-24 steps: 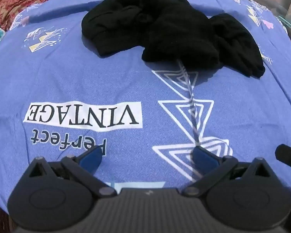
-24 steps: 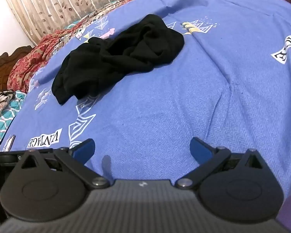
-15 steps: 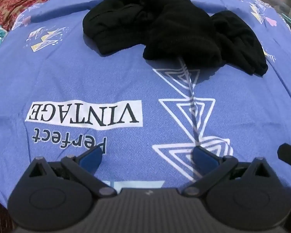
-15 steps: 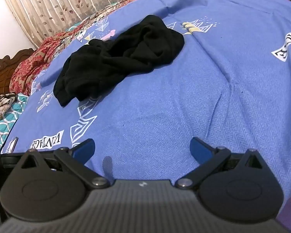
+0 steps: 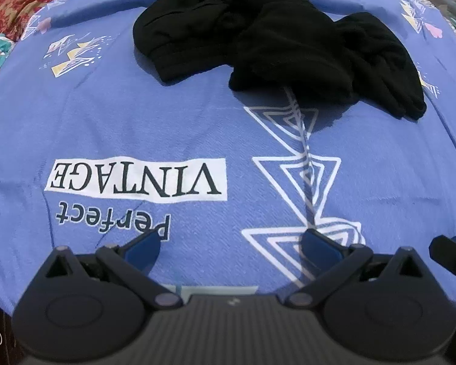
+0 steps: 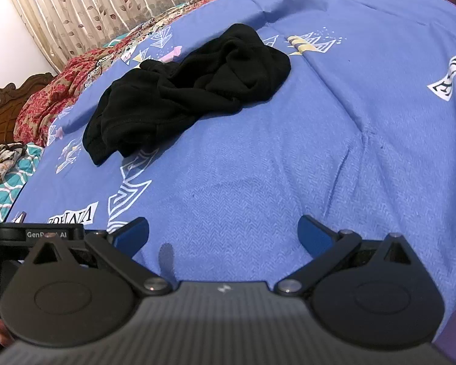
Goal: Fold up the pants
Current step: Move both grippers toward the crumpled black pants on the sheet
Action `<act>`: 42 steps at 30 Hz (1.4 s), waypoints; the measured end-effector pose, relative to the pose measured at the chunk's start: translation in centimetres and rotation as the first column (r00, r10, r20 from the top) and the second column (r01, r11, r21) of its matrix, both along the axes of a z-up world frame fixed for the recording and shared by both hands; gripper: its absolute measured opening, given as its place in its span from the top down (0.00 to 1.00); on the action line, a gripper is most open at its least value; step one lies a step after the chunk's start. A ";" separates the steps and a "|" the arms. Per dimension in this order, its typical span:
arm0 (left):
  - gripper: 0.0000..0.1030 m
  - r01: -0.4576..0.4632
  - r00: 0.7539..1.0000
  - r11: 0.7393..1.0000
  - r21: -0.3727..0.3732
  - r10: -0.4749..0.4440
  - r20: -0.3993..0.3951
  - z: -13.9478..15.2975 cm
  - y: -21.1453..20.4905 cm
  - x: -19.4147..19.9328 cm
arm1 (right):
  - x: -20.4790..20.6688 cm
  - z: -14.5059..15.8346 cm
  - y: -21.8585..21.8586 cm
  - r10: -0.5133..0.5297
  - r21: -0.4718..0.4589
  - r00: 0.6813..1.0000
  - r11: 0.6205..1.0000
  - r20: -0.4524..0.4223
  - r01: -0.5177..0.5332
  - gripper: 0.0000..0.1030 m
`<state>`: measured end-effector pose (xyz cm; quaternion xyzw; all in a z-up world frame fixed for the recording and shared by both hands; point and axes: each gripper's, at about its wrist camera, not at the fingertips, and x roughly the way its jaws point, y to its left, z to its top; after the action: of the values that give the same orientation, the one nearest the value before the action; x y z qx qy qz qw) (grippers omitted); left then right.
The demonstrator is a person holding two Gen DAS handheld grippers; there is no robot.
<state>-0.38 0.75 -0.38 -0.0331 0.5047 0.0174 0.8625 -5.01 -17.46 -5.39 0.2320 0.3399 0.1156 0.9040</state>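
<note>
While both tongs gape, pants (image 5: pixel 273 39) loom slightly nearer.

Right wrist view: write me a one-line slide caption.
Open right gripper hovers over the blue bedsheet, short of the crumpled black pants.

The pants (image 5: pixel 267 39) lay bunched on the bedsheet (image 5: pixel 136 127), well ahead of both claws. The left claw (image 5: pixel 231 248) and right claw (image 6: pixel 223 235) hung apart from the pants, nothing between their fingers. Behind the bed stood a curtain (image 6: pixel 106 3) and headboard (image 6: pixel 6 100).
</note>
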 end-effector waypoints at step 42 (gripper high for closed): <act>0.00 0.014 0.989 1.000 -0.020 -0.011 0.149 5.3 7.3 -14.1 | -1.3 5.1 3.6 -0.002 -0.140 0.998 0.990 0.061 0.011 0.00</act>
<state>-14.47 8.01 4.95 -0.0402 0.4393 0.0043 0.8974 -6.33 -13.81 -0.25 0.1651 0.3186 0.0956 0.9285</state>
